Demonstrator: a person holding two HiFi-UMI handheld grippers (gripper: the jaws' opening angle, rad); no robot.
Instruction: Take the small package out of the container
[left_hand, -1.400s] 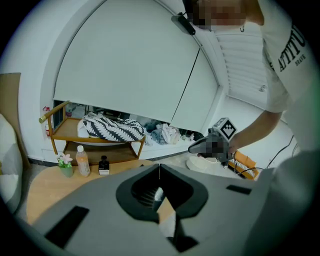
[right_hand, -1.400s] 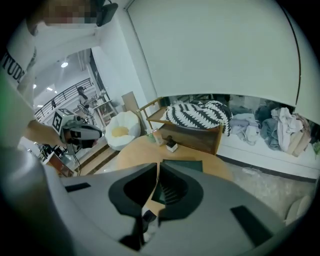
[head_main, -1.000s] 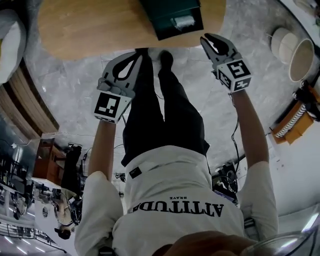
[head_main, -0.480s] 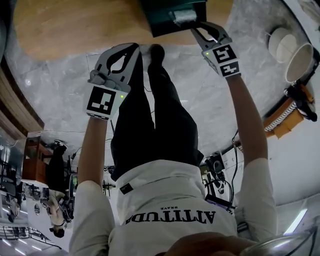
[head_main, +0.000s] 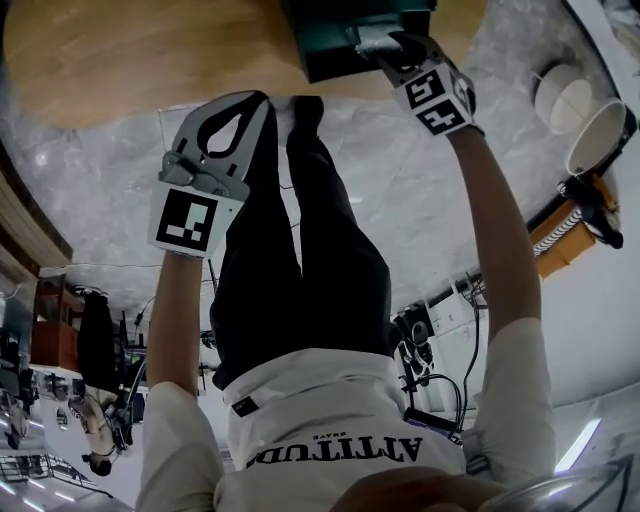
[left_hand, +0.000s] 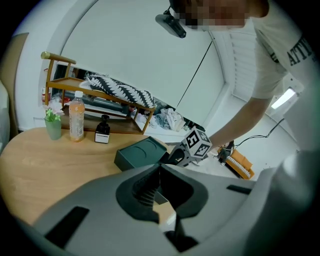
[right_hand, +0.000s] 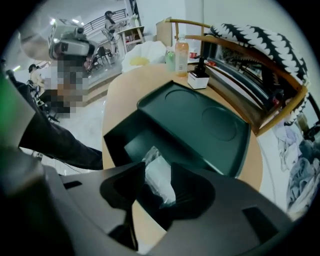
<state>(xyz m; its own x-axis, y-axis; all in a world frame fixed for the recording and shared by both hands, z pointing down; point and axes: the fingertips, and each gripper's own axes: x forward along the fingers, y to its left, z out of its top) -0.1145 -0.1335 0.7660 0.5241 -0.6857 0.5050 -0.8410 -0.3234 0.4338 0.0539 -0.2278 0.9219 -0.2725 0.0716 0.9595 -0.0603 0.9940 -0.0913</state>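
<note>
At the near edge of the wooden table (head_main: 120, 60), the head view shows the right gripper (head_main: 388, 48) reaching forward, its tips over the open end of the dark green container (head_main: 325, 50). The left gripper (head_main: 258, 102) hangs short of the table edge, above the floor and well apart from the container.

In the left gripper view its jaws meet at the tips with nothing between them. Beyond them lies the container, with the right gripper's marker cube just beside it. At the far side of the table stand a drink bottle (left_hand: 76, 116), a small dark bottle (left_hand: 102, 131) and a green cup with a plant (left_hand: 52, 125).

In the right gripper view the jaws stand apart. The small package (right_hand: 159, 177), a clear crinkled bag, lies between them in the container's open compartment, beside the flat green top. Whether either jaw touches the plastic I cannot tell, but nothing is pinched.

The step in hand looks like the final approach to the grasp. The next move calls for closing on the middle of the bag, not a loose corner, since thin film may slip or tear. Then it calls for a lift straight up, clear of the compartment wall.
</note>
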